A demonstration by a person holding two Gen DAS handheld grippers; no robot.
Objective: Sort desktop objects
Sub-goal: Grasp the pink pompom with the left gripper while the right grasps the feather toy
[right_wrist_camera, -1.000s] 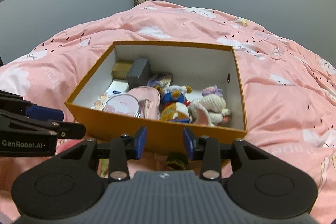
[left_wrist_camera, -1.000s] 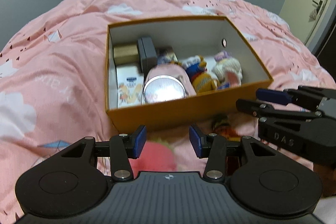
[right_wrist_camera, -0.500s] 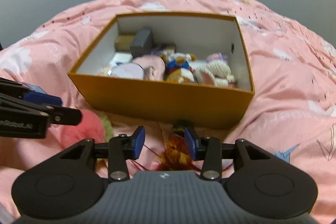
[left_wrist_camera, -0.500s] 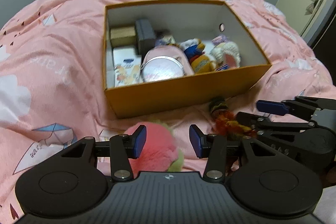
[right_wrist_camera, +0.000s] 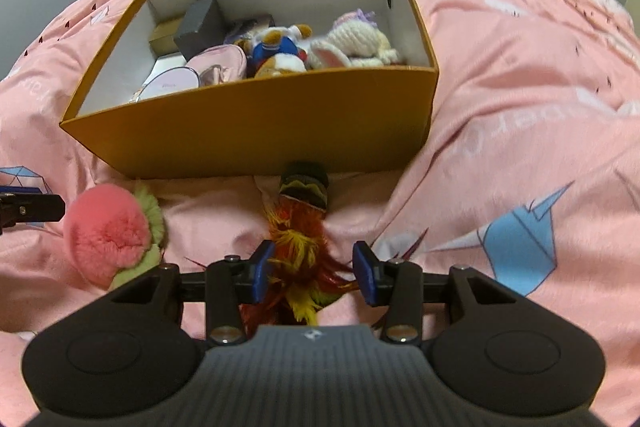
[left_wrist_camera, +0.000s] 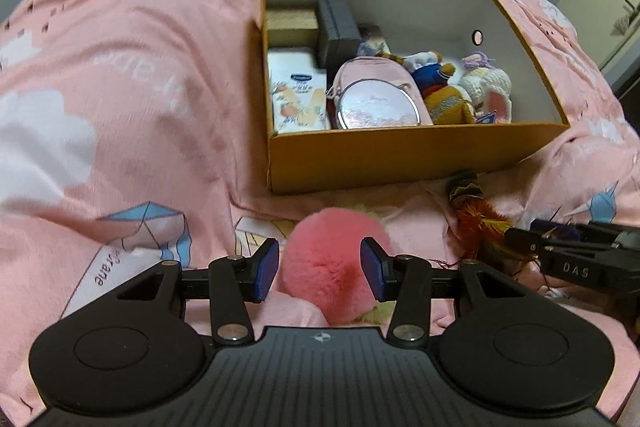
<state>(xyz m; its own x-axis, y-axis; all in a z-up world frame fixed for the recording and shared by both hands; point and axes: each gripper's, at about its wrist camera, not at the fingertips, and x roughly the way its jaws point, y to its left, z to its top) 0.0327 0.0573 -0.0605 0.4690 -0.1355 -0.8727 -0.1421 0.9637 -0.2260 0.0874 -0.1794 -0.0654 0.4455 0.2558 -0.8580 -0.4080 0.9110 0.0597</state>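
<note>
An orange box (left_wrist_camera: 400,151) (right_wrist_camera: 256,131) sits on the pink bed, holding plush toys, small boxes and a round pink mirror (left_wrist_camera: 378,105). A pink fluffy peach plush (left_wrist_camera: 332,263) (right_wrist_camera: 108,239) lies in front of it, between the open fingers of my left gripper (left_wrist_camera: 319,269). A red-yellow feathered toy with a dark head (right_wrist_camera: 300,239) (left_wrist_camera: 476,211) lies to its right, between the open fingers of my right gripper (right_wrist_camera: 314,275). Neither gripper has closed on its toy.
The pink quilt (left_wrist_camera: 120,87) with cloud and paper-crane prints is rumpled around the box. A grey wall and a door (left_wrist_camera: 616,3) stand behind. The right gripper's body (left_wrist_camera: 580,263) shows at the left wrist view's right edge.
Both grippers have dropped down and forward toward the bed. The peach plush now sits between the left fingers and the feathered toy between the right fingers.
</note>
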